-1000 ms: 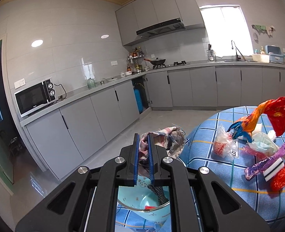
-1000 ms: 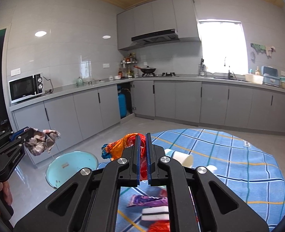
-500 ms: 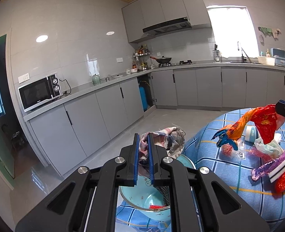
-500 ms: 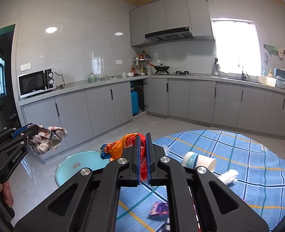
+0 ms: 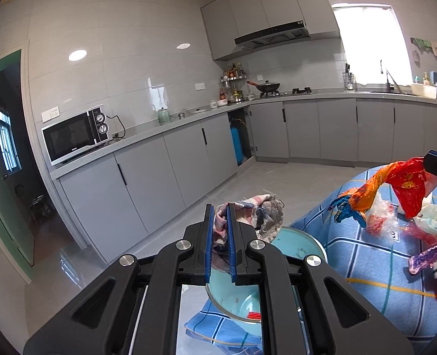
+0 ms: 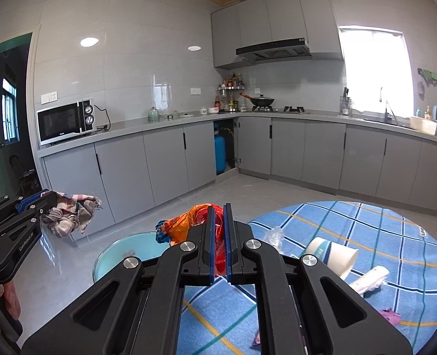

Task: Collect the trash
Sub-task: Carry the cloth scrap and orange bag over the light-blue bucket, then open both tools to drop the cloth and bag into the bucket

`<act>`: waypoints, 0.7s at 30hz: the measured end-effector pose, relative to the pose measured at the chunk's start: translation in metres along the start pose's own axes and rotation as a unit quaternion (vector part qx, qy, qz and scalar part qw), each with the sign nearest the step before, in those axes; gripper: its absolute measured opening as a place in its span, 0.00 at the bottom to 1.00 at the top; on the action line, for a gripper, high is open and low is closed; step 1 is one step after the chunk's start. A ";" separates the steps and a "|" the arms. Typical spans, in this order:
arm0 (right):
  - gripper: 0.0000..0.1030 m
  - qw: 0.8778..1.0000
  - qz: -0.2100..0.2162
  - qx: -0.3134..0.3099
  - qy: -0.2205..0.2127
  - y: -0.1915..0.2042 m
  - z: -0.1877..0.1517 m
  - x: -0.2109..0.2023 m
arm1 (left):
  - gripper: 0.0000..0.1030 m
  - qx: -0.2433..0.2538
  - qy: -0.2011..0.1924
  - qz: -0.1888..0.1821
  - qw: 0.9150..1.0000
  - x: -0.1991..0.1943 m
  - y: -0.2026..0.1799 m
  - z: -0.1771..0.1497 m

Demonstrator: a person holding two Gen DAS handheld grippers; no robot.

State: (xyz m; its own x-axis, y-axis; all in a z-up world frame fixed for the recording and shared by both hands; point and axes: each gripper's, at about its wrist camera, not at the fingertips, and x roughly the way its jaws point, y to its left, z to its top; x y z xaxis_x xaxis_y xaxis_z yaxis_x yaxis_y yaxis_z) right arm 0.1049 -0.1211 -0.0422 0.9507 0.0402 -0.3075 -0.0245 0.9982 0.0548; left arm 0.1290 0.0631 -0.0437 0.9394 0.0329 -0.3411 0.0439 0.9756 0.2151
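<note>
Checked cloth [image 5: 257, 213], crumpled and faded, is pinched between the blue pads of the left gripper [image 5: 219, 236], which hangs in the air above the light blue basin [image 5: 295, 242] at the table edge. To the right, the right gripper [image 6: 217, 242] is clamped on an orange and red plastic wrapper [image 6: 189, 222], also lifted, just past the rim of the same basin. The step in hand seems to be the carrying of trash to the basin. Next, each gripper should come over the basin and let go. More trash lies on the blue checked tablecloth [image 6: 366, 227]: a paper cup [image 6: 334, 254] and a white crumpled roll [image 6: 369, 278].
</note>
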 end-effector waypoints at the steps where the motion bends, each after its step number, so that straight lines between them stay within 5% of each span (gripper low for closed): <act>1: 0.06 1.000 0.001 -0.001 0.001 0.001 0.000 0.002 | 0.08 0.000 0.002 0.003 1.000 0.002 0.001 -0.001; 17: 0.06 0.999 0.022 -0.012 0.031 0.024 -0.008 0.042 | 0.09 -0.004 0.036 0.006 0.999 0.032 0.013 -0.010; 21: 0.06 0.999 0.034 -0.014 0.041 0.028 -0.009 0.054 | 0.19 -0.003 0.042 0.007 0.999 0.039 0.015 -0.011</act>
State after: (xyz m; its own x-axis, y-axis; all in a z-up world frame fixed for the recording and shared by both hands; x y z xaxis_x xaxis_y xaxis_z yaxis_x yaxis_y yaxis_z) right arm 0.1533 -0.0901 -0.0656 0.9185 0.1093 -0.3801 -0.0973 0.9940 0.0508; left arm 0.1624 0.0816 -0.0636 0.9079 0.0654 -0.4140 0.0278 0.9762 0.2152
